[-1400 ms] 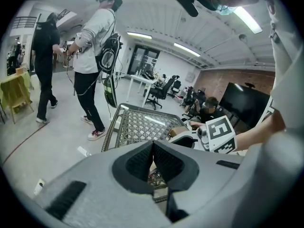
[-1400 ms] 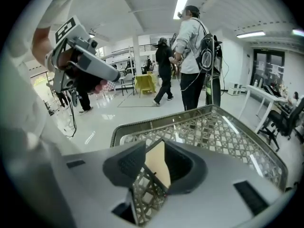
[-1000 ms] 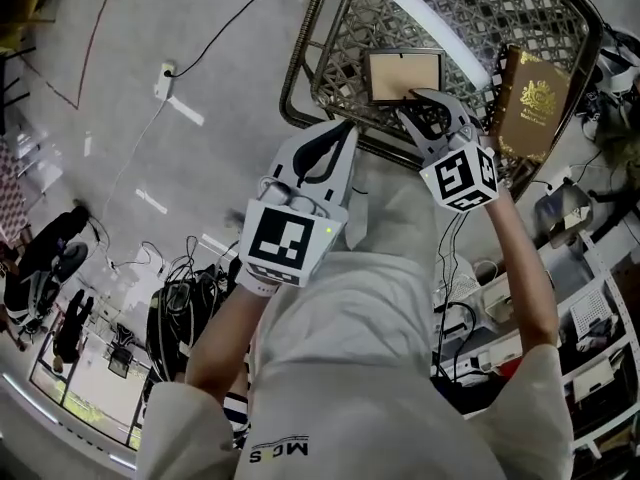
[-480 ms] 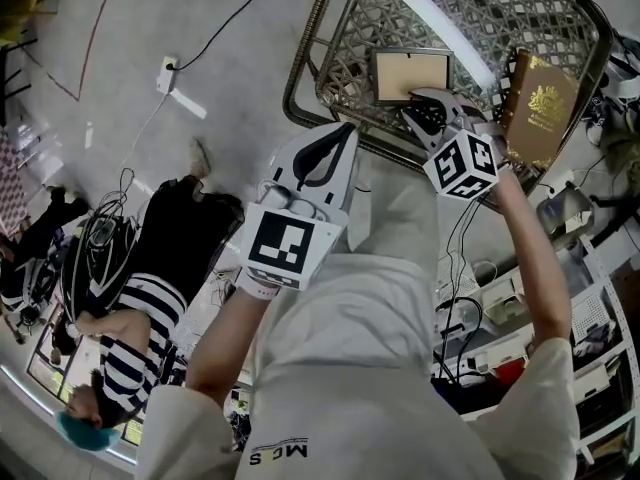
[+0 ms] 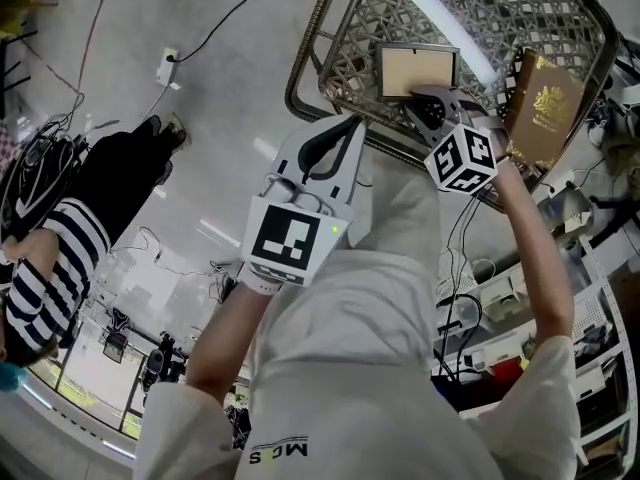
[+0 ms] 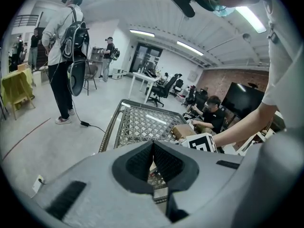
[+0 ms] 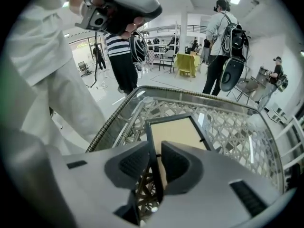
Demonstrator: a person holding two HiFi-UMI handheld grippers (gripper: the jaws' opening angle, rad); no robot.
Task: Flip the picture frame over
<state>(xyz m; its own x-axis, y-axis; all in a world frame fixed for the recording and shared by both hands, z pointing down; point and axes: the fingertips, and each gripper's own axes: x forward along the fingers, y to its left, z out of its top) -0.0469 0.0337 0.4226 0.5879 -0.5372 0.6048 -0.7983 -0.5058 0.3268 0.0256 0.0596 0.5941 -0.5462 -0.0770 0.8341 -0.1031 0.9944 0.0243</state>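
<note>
Since the earlier frame, the right tongs (image 7: 155, 148) have been lowered onto the near rail of the dark-rimmed rectangular picture frame with a beige panel (image 5: 418, 70), and their jaws have just been closing. The rail is straddled, but a sliver of gap is seen at one pad, so no firm hold is judged to be made yet. The left tongs (image 5: 345, 128) are held shut and empty, well back from the frame.

The frame is seen on the metal lattice-topped bench (image 5: 540, 8), near its front rim, beige panel up. With only one thin rail caught, the frame could swing or slip out as it is turned, and a corner could be snagged in the lattice openings.

A brown hardcover book with a gold crest (image 5: 540, 103) stands near the frame on the right and could be knocked. A person in a striped top (image 5: 45, 258) is seen well apart on the floor.
</note>
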